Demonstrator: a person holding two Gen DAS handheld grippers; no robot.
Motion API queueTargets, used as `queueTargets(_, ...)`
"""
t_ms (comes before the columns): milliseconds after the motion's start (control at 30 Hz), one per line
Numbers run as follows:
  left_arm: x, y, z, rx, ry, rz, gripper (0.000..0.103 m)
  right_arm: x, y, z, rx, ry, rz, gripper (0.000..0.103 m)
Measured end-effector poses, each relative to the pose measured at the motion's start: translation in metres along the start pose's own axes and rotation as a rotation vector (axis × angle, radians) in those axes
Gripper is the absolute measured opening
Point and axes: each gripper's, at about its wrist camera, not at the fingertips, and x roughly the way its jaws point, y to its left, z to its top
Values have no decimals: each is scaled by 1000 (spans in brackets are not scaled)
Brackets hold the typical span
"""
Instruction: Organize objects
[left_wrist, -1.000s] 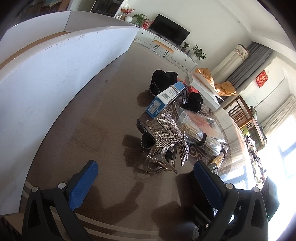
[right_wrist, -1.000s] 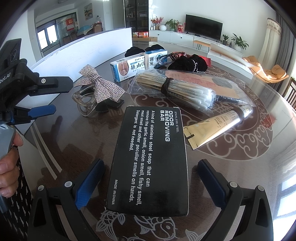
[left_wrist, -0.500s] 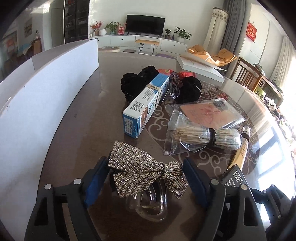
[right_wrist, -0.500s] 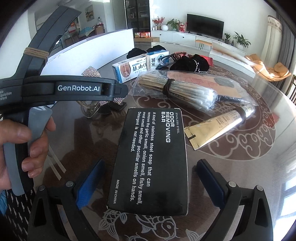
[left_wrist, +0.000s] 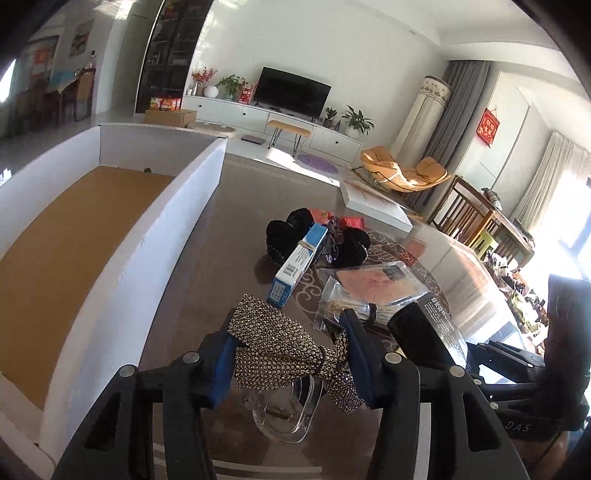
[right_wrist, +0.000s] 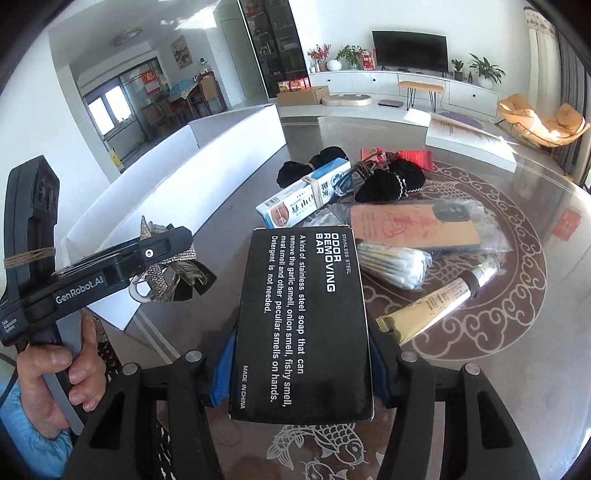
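Note:
A rhinestone bow hair clip (left_wrist: 273, 354) with a clear plastic claw hangs above the table between the blue pads of my left gripper (left_wrist: 290, 332); its jaws are closing and press on the bow. My right gripper (right_wrist: 301, 343) grips a black "Odor Removing Bar" box (right_wrist: 301, 295) by its long sides, jaws closing, the box lifted off the glass. In the right wrist view the bow clip (right_wrist: 162, 273) shows at the tip of the left gripper, held by a hand (right_wrist: 62, 369). The black box (left_wrist: 428, 328) also appears in the left wrist view.
A long white box (left_wrist: 159, 236) with a brown floor stands open at the left. On the patterned glass table (right_wrist: 517, 332) lie a blue-white carton (left_wrist: 299, 264), a bag of cotton swabs (right_wrist: 391, 262), a wrapped phone case (right_wrist: 413, 225), a gold tube (right_wrist: 432, 299) and black scrunchies (right_wrist: 388, 181).
Both grippers went from wide open to closed on their objects. The left took hold of the bow clip, the right the black box, and both rose off the table.

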Motion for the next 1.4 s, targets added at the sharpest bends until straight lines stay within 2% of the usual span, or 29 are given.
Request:
queueTargets(100,-35,32,35,-38,-64,40,53,-4,27,37,-35,-45,44,59)
queueTargets(200,-51,83,60,-94,-74,162,53,5,71,78,-72,-80,135,59)
queueTargets(300,-48,140,67,-179,-7,274,53,26,122,113,-110,-88,223,59)
queueTargets(433,-29,192,57,-271,111,375,54,72,181,143,-141,-57,268,59)
queueTargets(467,-24,199,54,-296,136,387,57,84,192,147,-142,-43,268,59)
queueTargets(533,-21,208,49,-330,156,391,72,111,209,151,-150,-4,262,60)
queueTargets(567,-20,209,47,-333,153,397,87,122,213,152,-148,13,256,61)
queueTargets(600,-21,208,46,-329,145,410,97,130,216,151,-138,29,254,67)
queueTargets(633,-21,207,43,-322,139,423,99,136,216,150,-122,40,248,72)
queueTargets(767,-22,195,32,-285,105,448,100,125,199,141,-66,-12,235,86)
queueTargets(900,-32,175,21,-255,46,435,100,91,160,116,-61,-85,172,90)
queueTargets(1000,-37,158,14,-234,22,417,100,63,122,86,-61,-123,83,92)
queueTargets(1133,-45,127,9,-215,-27,341,100,30,55,35,-17,-129,-58,92)
queueTargets(1233,-50,89,10,-164,-58,263,100,6,0,-4,45,-119,-176,92)
queueTargets(1300,-50,62,10,-115,-63,207,100,-4,-36,-26,93,-90,-249,92)
queueTargets(1400,-48,19,7,-50,-55,120,100,-14,-78,-54,173,-46,-311,92)
